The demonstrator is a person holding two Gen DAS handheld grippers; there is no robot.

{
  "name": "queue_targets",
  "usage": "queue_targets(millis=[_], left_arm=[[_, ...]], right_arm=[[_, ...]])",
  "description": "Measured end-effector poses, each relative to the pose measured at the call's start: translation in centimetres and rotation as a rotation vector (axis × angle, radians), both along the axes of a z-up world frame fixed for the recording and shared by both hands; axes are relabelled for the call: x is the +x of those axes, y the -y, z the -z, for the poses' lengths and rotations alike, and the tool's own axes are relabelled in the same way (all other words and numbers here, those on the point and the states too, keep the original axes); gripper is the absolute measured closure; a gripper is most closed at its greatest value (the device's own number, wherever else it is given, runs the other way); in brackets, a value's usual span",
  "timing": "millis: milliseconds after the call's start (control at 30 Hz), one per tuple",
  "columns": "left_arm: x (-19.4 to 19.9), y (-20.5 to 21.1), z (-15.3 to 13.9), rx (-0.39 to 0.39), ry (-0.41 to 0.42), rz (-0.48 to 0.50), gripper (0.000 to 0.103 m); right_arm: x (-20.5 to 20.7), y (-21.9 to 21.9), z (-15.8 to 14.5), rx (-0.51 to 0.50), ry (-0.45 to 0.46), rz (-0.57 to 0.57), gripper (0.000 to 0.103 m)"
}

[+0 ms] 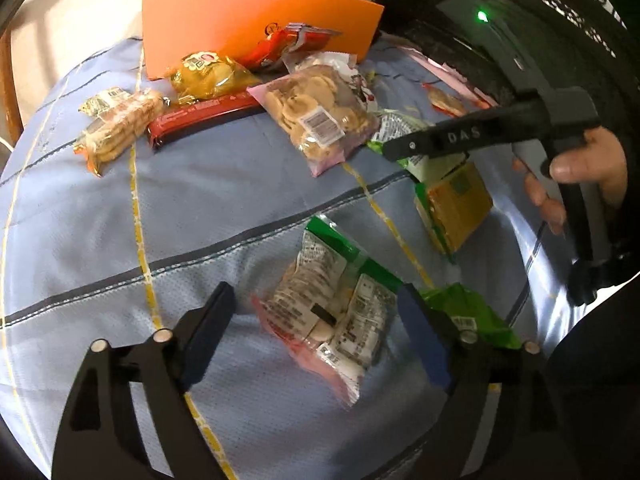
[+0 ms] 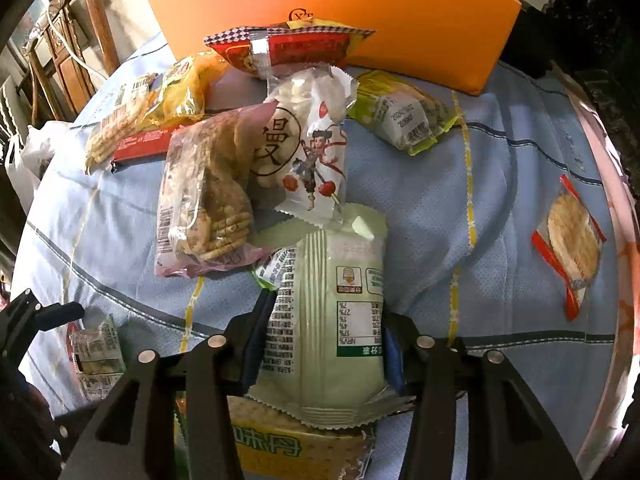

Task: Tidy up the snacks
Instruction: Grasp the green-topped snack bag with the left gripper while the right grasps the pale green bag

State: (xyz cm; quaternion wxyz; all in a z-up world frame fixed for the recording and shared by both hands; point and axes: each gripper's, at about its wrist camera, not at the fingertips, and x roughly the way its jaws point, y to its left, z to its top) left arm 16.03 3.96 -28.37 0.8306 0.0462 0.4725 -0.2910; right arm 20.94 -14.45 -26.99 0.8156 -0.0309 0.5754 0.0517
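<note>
Snacks lie scattered over a blue checked cloth (image 1: 224, 200) on the bench, and I hold one of them: the right gripper (image 2: 320, 344) is clenched on a pale green packet (image 2: 332, 320), its pads pressing the packet's two long sides, with the packet's far end pointing away from the gripper toward the pile. Directly beneath that gripper lies a yellow cracker pack (image 2: 280, 452), which the pale green packet overlaps. The left gripper (image 1: 316, 320) is released, its jaws standing apart to either side of a clear biscuit bag (image 1: 328, 312) that lies flat on the cloth between them; the pads do not press it. To do this step well, I judge that I should keep the right grip square on the packet and lift it clear before carrying it, so that its far end does not drag the neighbours. Just ahead of the right gripper a white illustrated packet (image 2: 308, 148) touches the green packet's far end, and a pink-edged biscuit bag (image 2: 204, 196) lies ahead and to the left. Farther ahead stands an orange box (image 2: 360, 12), with a red packet (image 2: 288, 48) leaning at its foot; it is probably the destination, though I cannot tell for certain. Ahead and to the right lie a yellow-green packet (image 2: 404, 116) and, well apart, a red-edged cracker (image 2: 572, 240).
</note>
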Motion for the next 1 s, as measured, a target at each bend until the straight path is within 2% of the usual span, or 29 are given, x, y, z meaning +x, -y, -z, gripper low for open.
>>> queue_targets(millis=[33, 67, 167, 367, 533, 667, 767, 800, 900, 967, 1000], left_arm=[[-0.1, -0.1, -0.1, -0.003, 0.001, 0.007, 0.063], [0.1, -0.3, -0.2, -0.029, -0.022, 0.013, 0.071], [-0.5, -0.2, -0.7, -0.058, -0.042, 0.052, 0.076], [-1.3, 0.6, -2.6, -0.077, -0.002, 0.106, 0.082], [-1.0, 0.6, -1.9, -0.047, -0.028, 0.094, 0.082], [-1.1, 0.3, -2.0, -0.086, -0.020, 0.098, 0.076], [-1.3, 0.0, -1.9, -0.140, -0.065, 0.119, 0.032], [-1.3, 0.0, -1.8, -0.132, -0.070, 0.116, 0.028], [-1.1, 0.4, -0.2, -0.104, -0.133, 0.116, 0.025], [-1.4, 0.7, -0.4, -0.086, -0.094, 0.118, 0.025], [-1.3, 0.8, -0.4, -0.078, -0.088, 0.117, 0.037]], right_arm=[[0.0, 0.0, 0.0, -0.002, 0.000, -0.001, 0.054], [0.0, 0.0, 0.0, -0.003, 0.000, -0.002, 0.054], [0.1, 0.0, 0.1, -0.001, 0.000, 0.000, 0.054], [-0.2, 0.7, -0.5, 0.016, 0.020, 0.024, 0.057], [-0.4, 1.8, -1.4, 0.044, 0.034, 0.034, 0.059], [-0.6, 2.7, -1.5, 0.049, 0.030, 0.052, 0.059], [-0.9, 3.2, -1.4, 0.054, 0.025, 0.060, 0.059], [-1.0, 3.5, -1.4, 0.054, 0.025, 0.058, 0.059], [-1.1, 3.4, -1.5, 0.052, 0.026, 0.052, 0.059], [-1.1, 3.3, -1.5, 0.048, 0.023, 0.046, 0.059], [-1.1, 3.3, -1.5, 0.046, 0.022, 0.045, 0.059]])
